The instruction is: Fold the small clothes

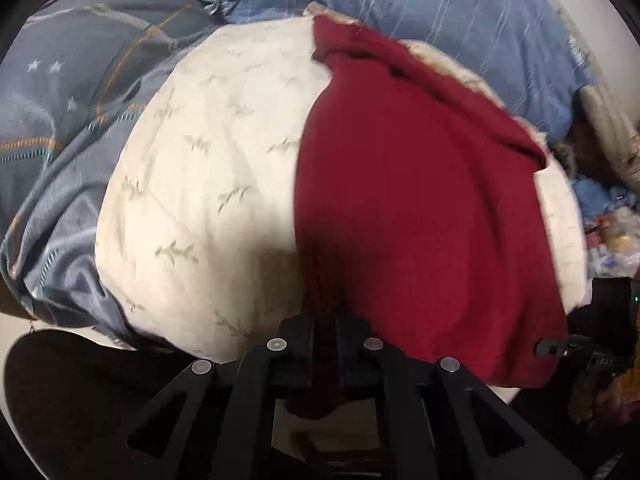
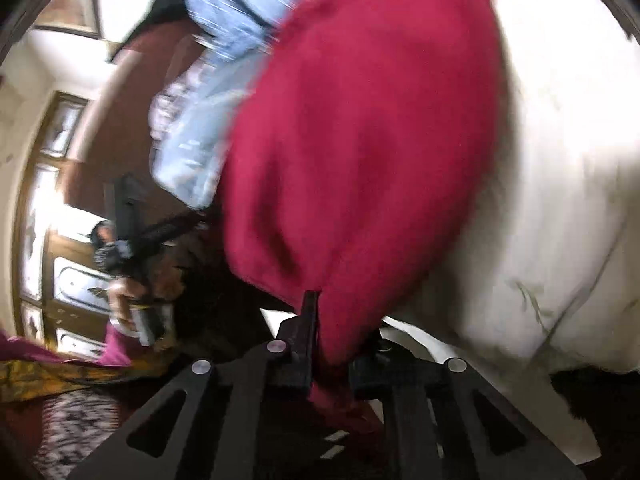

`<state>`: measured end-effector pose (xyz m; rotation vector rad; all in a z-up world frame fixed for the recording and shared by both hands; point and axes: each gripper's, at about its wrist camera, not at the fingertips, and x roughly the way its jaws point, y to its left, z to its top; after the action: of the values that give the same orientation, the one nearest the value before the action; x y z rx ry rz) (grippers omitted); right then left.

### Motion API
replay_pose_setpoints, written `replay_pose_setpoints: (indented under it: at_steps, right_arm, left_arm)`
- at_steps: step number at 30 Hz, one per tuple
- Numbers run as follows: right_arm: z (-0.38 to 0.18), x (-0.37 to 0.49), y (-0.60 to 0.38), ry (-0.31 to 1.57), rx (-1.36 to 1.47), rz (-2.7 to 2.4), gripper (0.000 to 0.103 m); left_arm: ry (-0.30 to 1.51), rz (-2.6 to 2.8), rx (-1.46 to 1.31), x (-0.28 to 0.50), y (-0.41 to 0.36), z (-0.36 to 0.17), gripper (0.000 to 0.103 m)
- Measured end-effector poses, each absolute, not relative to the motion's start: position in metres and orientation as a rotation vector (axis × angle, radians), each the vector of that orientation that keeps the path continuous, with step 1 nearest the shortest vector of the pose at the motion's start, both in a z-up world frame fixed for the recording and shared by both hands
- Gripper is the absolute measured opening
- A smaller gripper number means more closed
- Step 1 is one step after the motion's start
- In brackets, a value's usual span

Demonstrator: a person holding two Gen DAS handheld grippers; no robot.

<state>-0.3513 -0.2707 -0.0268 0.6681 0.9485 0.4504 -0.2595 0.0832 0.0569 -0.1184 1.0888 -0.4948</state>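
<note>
Red garment (image 1: 420, 200) spreads ahead over the cream quilt (image 1: 208, 184); my left jaws (image 1: 324, 320) and right jaws (image 2: 332, 340) each pinch its near edge.

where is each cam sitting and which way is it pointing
Left wrist: on the left hand-held gripper, tilted down at the dark red knit garment lying on a cream leaf-print quilted pad; its fingers pinch the near hem.
Right wrist: on the right hand-held gripper, pinching the same garment's edge; the person's other hand shows left.
Shared: garment, pad, light blue striped bedding.
</note>
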Motion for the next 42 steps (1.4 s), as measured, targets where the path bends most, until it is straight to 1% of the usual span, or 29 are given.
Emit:
replay_pose_setpoints:
  at_steps: [3, 8, 12, 15, 18, 24, 28, 31, 32, 34, 35, 36, 37, 38, 40, 41, 42]
  right_arm:
    - [0.013, -0.352, -0.277, 0.84, 0.648, 0.459, 0.011]
    - [0.06, -0.337, -0.311, 0.654, 0.661, 0.402, 0.01]
    - [0.078, -0.319, -0.344, 0.543, 0.692, 0.327, 0.01]
    - [0.084, -0.295, -0.369, 0.513, 0.696, 0.249, 0.01]
    - [0.084, -0.263, -0.388, 0.526, 0.695, 0.199, 0.01]
    - [0.072, -0.203, -0.441, 0.55, 0.733, 0.103, 0.01]
    - [0.049, -0.161, -0.468, 0.599, 0.766, 0.054, 0.01]
    - [0.031, -0.139, -0.476, 0.661, 0.791, 0.029, 0.017]
    - [0.03, -0.136, -0.479, 0.674, 0.799, 0.029, 0.02]
    - [0.032, -0.141, -0.49, 0.641, 0.861, 0.059, 0.021]
    - [0.036, -0.149, -0.496, 0.601, 0.893, 0.07, 0.027]
    - [0.04, -0.155, -0.499, 0.573, 0.905, 0.068, 0.032]
    - [0.046, -0.163, -0.5, 0.553, 0.894, 0.048, 0.044]
    - [0.051, -0.167, -0.499, 0.541, 0.879, 0.03, 0.053]
    - [0.064, -0.18, -0.493, 0.521, 0.812, -0.018, 0.055]
    - [0.069, -0.183, -0.49, 0.512, 0.797, -0.017, 0.055]
    - [0.072, -0.183, -0.485, 0.503, 0.783, -0.005, 0.054]
  left_arm:
    - [1.003, -0.552, -0.174, -0.25, 0.086, 0.09, 0.006]
    - [0.881, -0.584, -0.259, -0.222, 0.084, 0.129, 0.006]
    - [0.789, -0.593, -0.302, -0.186, 0.067, 0.154, 0.006]
    - [0.745, -0.617, -0.291, -0.159, 0.043, 0.167, 0.006]
    - [0.716, -0.616, -0.252, -0.124, 0.014, 0.17, 0.006]
    - [0.73, -0.523, -0.234, -0.047, -0.038, 0.146, 0.006]
    - [0.78, -0.475, -0.277, 0.004, -0.061, 0.122, 0.006]
    - [0.815, -0.453, -0.279, 0.03, -0.073, 0.1, 0.007]
    - [0.828, -0.449, -0.276, 0.036, -0.074, 0.092, 0.009]
    - [0.852, -0.472, -0.294, 0.047, -0.07, 0.084, 0.018]
    - [0.868, -0.492, -0.309, 0.051, -0.068, 0.082, 0.024]
    - [0.893, -0.519, -0.329, 0.056, -0.066, 0.082, 0.028]
    - [0.898, -0.535, -0.345, 0.06, -0.063, 0.083, 0.03]
    - [0.892, -0.555, -0.361, 0.064, -0.061, 0.084, 0.035]
    - [0.857, -0.561, -0.351, 0.061, -0.059, 0.093, 0.061]
    - [0.81, -0.522, -0.32, 0.056, -0.059, 0.098, 0.075]
    - [0.761, -0.498, -0.301, 0.051, -0.057, 0.1, 0.076]
